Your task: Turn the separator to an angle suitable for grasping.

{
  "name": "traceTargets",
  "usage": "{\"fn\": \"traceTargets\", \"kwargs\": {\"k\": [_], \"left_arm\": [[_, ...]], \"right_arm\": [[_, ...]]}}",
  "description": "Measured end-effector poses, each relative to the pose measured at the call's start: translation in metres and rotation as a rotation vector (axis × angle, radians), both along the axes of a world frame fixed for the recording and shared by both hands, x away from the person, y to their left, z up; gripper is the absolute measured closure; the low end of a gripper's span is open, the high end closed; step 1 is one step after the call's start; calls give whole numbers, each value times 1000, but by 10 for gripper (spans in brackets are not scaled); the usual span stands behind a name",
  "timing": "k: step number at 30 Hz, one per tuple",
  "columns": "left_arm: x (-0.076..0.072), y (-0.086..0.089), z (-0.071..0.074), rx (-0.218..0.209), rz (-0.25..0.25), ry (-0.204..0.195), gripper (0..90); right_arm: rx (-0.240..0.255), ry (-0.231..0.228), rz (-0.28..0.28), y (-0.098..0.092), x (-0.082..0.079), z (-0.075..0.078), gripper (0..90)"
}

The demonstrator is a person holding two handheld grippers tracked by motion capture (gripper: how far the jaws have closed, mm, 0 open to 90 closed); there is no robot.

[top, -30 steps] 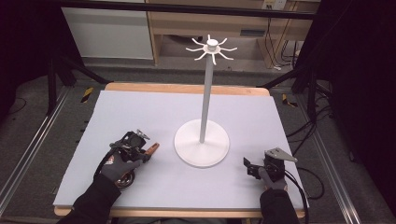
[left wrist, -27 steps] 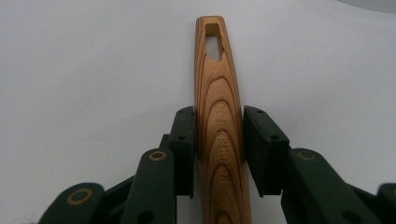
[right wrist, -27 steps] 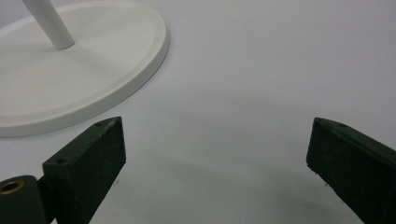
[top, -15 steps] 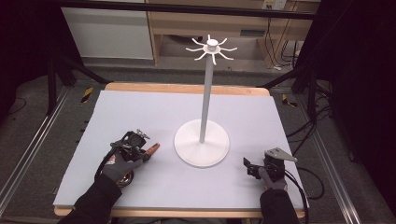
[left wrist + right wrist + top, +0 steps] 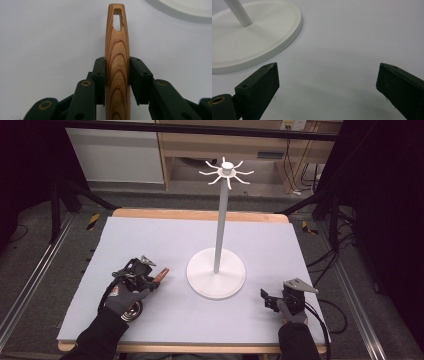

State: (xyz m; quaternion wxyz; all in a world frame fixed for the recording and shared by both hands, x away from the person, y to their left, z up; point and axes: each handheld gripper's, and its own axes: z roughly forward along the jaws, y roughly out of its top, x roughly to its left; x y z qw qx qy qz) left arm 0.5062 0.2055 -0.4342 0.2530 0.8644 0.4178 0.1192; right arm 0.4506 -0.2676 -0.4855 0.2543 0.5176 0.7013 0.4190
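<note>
Wooden handle point(image 5: 117, 62) clamped in left gripper point(image 5: 117, 75), slotted tip toward stand base point(image 5: 216, 276); right gripper point(image 5: 328, 82) fingers apart.

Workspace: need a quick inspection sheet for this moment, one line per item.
Surface: grey mat on a wood-edged table, flat.
Job's things: wooden handle with a slot near its tip, lying on the mat; white stand with hooks on top, upright at centre.
Clutter: nothing seen.
Grippers: left tongs shut on the wooden handle, pads pressing both sides; right tongs open, nothing between them, beside the stand's base.
Cables: black cable trails from the right tongs.
Surroundings: wooden shelving behind the table.
</note>
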Motion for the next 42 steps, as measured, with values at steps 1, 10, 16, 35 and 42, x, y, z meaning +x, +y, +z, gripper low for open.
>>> {"fn": "traceTargets", "kwargs": {"k": [1, 10, 16, 35, 42], "left_arm": [[-1, 1, 2, -9, 6, -10, 674], [-8, 4, 15, -40, 8, -55, 675], [-15, 7, 29, -94, 15, -94, 675], [-38, 13, 61, -275, 55, -283, 674], [-47, 15, 72, -343, 52, -332, 674]], "right_arm": [[0, 0, 0, 0, 0, 0, 51], [0, 0, -2, 0, 0, 0, 50], [1, 1, -2, 0, 0, 0, 50], [2, 3, -9, 0, 0, 0, 49], [1, 6, -11, 0, 1, 0, 49]]}}
